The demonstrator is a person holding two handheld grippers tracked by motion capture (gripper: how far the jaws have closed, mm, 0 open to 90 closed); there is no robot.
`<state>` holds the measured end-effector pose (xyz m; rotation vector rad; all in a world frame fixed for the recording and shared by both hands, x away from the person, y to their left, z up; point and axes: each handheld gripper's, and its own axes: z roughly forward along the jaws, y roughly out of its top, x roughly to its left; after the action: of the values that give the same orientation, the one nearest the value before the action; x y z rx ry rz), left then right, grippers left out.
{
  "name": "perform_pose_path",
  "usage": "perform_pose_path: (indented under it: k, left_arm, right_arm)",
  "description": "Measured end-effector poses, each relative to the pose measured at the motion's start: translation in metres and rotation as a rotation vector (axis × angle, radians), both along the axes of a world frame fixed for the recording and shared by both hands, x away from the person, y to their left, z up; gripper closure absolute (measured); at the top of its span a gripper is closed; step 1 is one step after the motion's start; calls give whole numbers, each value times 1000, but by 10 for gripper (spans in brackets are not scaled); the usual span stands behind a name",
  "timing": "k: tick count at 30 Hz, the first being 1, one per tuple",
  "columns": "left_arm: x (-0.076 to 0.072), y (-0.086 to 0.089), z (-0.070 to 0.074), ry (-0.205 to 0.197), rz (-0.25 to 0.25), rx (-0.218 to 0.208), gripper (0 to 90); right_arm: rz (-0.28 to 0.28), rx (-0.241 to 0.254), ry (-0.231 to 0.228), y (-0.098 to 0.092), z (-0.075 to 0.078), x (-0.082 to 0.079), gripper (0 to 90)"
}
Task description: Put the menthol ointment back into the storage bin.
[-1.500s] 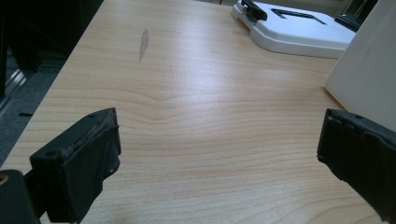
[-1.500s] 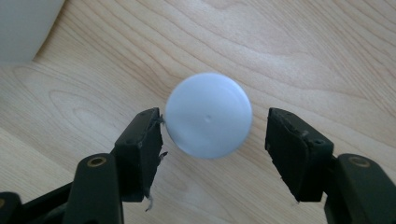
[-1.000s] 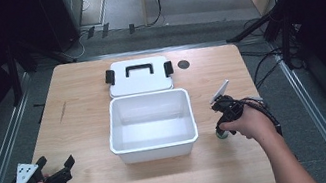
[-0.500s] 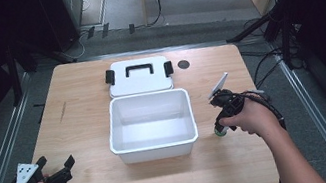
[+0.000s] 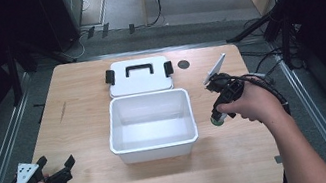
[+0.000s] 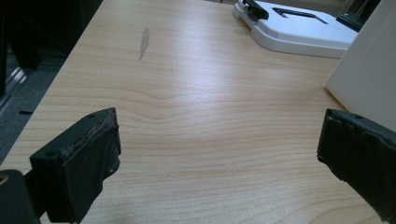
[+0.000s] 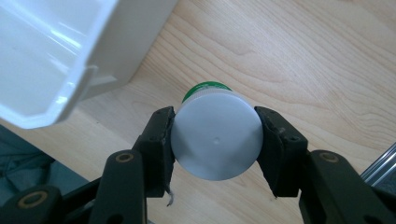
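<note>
A small bottle (image 7: 215, 140) with a white cap and green body stands on the wooden surface (image 5: 84, 115), just right of the white box (image 5: 151, 124). The right hand-held gripper (image 7: 215, 142) points down and clamps its cap. The bottle's lower body is hidden. The left hand-held gripper (image 6: 219, 149) lies low at the near left corner, jaws wide apart. The lid (image 5: 139, 75) lies behind the box.

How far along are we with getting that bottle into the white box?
Done: the white lid with black handle lies off, behind the open white plastic box. In hand: the right claw grips the white-capped green bottle beside the box. Left: the box looks empty and unclosed. The left claw sits open, idle.
</note>
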<state>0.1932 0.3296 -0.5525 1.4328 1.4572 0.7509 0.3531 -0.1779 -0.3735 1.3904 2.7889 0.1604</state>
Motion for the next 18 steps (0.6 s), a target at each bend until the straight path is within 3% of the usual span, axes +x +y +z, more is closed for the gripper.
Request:
perform_pose_path:
  k: [5, 18]
  left_arm:
    - [0, 0, 0, 0, 0, -7, 2]
    - [1, 0, 0, 7, -4, -2, 2]
  right_arm:
    - [13, 19, -8, 8, 13, 0, 519]
    - [62, 5, -13, 34, 41, 2, 519]
